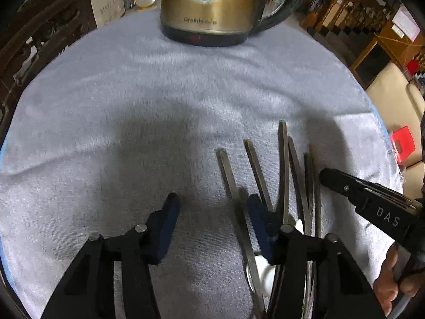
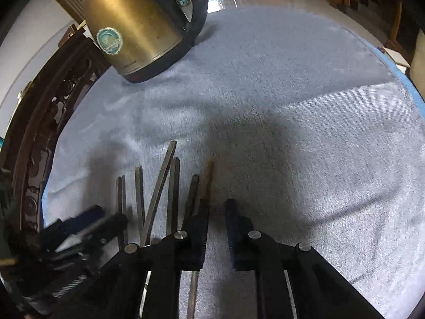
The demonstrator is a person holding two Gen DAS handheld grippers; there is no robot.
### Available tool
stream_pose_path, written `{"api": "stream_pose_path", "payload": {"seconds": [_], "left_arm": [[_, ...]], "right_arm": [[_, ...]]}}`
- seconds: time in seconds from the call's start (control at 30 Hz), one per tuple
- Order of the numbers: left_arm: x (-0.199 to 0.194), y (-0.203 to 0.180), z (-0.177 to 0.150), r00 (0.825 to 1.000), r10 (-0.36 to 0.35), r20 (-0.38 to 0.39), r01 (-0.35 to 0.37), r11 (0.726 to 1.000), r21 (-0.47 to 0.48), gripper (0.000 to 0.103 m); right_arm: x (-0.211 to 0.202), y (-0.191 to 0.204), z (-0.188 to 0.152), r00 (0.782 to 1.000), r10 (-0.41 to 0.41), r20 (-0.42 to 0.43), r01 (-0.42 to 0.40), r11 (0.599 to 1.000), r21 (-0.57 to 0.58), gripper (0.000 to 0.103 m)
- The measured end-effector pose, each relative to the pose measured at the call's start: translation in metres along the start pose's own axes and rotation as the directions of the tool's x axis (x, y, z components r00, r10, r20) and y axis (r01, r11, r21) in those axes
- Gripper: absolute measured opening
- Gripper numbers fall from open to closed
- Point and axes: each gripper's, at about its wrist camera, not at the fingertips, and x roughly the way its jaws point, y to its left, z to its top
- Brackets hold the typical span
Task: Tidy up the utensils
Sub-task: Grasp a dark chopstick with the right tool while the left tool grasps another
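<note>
A: Where are the utensils [image 1: 285, 175]?

B: Bunched on the near right of the grey cloth [image 1: 159, 93], handles fanned toward the far side. Several cross one another, so I'd judge the sorting barely begun: nothing lies in a separate group.

A: And the grippers?

B: The left gripper [image 1: 212, 207] is about half open with only cloth between its fingers; its right finger sits against the leftmost handles. The right gripper [image 2: 216, 210] is narrowed to a small gap just right of the bundle. A thin rod runs beneath it, but I can't tell whether the pads pinch it.

A: What's hard to see?

B: The working ends are hidden under the gripper bodies. A white rounded piece [image 1: 261, 268] shows there, maybe a spoon bowl. I can't count the handles surely, since they overlap and blur.

A: Anything else?

B: A brass-coloured kettle [image 1: 212, 8] stands at the far edge, well apart. A hand [image 1: 390, 279] shows at the right border.
</note>
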Motion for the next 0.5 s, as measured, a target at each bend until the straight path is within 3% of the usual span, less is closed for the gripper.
{"api": "stream_pose_path", "payload": {"seconds": [0.07,0.13,0.17,0.27,0.37,0.4,0.5], "left_arm": [[0.001,0.003,0.002,1.0,-0.004,-0.002,0.004,1.0,-0.005,0.048],[0.001,0.009,0.004,1.0,0.002,0.0,-0.002,1.0,-0.014,0.032],[0.001,0.01,0.005,1.0,0.005,0.003,-0.005,1.0,-0.013,0.028],[0.002,0.013,0.006,0.999,0.031,0.012,-0.031,0.999,0.016,0.012],[0.002,0.016,0.005,1.0,0.03,0.008,-0.03,0.999,0.039,0.01],[0.001,0.018,0.004,1.0,0.027,0.001,-0.027,0.998,0.05,0.01],[0.0,0.027,0.005,1.0,0.013,-0.02,-0.012,0.999,0.039,0.01]], "right_arm": [[0.003,0.003,0.005,1.0,-0.006,-0.008,0.006,1.0,-0.005,0.021],[0.006,0.008,0.011,1.0,-0.027,-0.013,0.026,0.999,-0.03,0.022],[0.004,0.014,0.008,0.999,-0.039,-0.011,0.038,0.998,-0.046,0.022],[0.0,0.016,0.004,0.998,-0.062,-0.007,0.061,0.994,-0.093,0.017],[-0.006,0.008,0.002,0.998,-0.055,-0.005,0.055,0.993,-0.103,0.013],[-0.009,0.004,0.002,0.997,-0.08,0.001,0.079,0.991,-0.104,0.006],[-0.009,-0.009,0.002,0.998,-0.062,-0.032,0.059,0.994,-0.089,0.005]]}}
